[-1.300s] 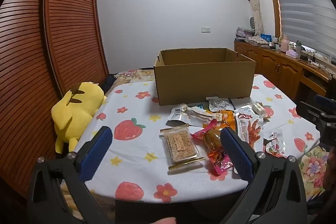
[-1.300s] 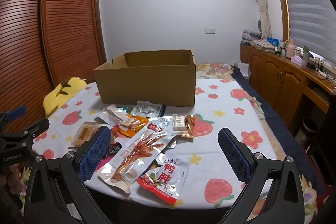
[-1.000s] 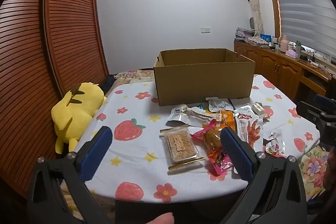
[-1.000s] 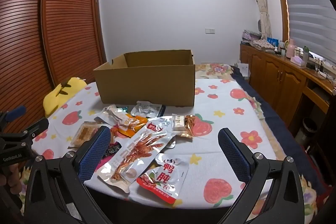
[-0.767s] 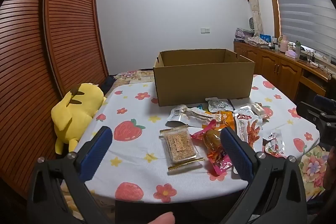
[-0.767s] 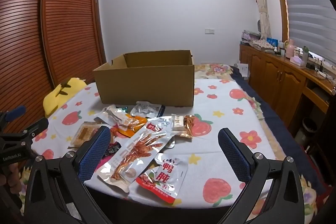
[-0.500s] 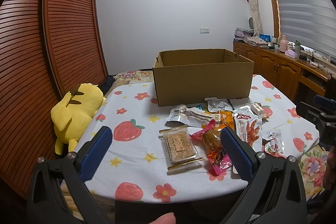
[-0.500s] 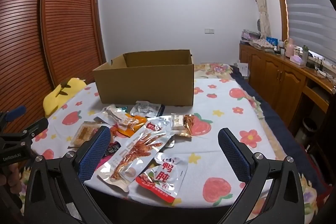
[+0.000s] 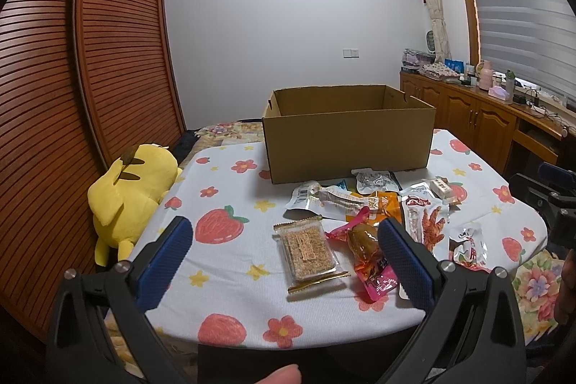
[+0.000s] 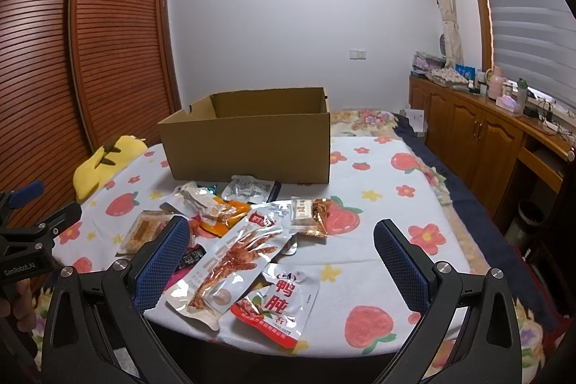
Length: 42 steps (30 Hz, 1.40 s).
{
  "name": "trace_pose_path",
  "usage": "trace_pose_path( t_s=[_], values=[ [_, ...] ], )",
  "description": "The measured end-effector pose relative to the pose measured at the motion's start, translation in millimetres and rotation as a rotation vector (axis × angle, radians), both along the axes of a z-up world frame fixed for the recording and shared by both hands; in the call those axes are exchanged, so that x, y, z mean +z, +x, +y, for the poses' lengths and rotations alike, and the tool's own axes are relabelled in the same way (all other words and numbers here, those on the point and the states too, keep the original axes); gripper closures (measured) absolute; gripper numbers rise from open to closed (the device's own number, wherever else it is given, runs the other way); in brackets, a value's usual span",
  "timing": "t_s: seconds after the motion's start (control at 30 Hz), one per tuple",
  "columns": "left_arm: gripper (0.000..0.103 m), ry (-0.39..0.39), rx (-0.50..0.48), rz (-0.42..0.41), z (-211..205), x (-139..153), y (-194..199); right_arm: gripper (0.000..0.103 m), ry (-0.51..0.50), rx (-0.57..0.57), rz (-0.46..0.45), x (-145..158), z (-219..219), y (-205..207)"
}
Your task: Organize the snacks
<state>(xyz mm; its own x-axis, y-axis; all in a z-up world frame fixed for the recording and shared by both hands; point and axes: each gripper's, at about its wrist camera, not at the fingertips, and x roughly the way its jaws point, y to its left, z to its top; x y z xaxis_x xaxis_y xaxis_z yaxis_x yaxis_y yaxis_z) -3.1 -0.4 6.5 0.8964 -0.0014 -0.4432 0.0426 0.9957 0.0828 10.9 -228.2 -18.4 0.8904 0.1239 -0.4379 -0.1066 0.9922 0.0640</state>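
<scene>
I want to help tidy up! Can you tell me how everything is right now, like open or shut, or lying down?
Cardboard box: open on top, upright.
Left tool: open, holding nothing.
Right tool: open, holding nothing.
Cereal bar packet: sealed, lying flat.
Chicken feet packet: lying flat, overlapping others.
Yellow plush toy: lying at the table's edge.
Wardrobe doors: shut.

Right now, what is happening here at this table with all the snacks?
A person holds two grippers over the table, both open and empty. The left gripper and the right gripper hover near the front edge. Snack packets, such as the sesame bar packet and the chicken feet packet, lie loose before the open cardboard box. Nothing is grasped yet.
</scene>
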Motion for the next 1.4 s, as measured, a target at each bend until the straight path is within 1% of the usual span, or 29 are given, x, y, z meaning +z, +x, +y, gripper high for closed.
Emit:
trace_pose_path(
  t_s=[1.03, 1.27, 1.4],
  values=[
    [0.000, 0.002, -0.006, -0.001, -1.6, 0.1, 0.6, 0.000, 0.002, 0.001, 0.000, 0.5, -0.4, -0.4],
    [0.000, 0.003, -0.009, 0.005, -3.3, -1.3, 1.6, 0.000, 0.002, 0.000, 0.001, -3.5, 1.7, -0.5],
    [0.000, 0.001, -0.013, 0.012, -2.9, -4.4, 2.3, 0.000, 0.003, 0.001, 0.005, 0.7, -3.1, -1.0]
  ],
)
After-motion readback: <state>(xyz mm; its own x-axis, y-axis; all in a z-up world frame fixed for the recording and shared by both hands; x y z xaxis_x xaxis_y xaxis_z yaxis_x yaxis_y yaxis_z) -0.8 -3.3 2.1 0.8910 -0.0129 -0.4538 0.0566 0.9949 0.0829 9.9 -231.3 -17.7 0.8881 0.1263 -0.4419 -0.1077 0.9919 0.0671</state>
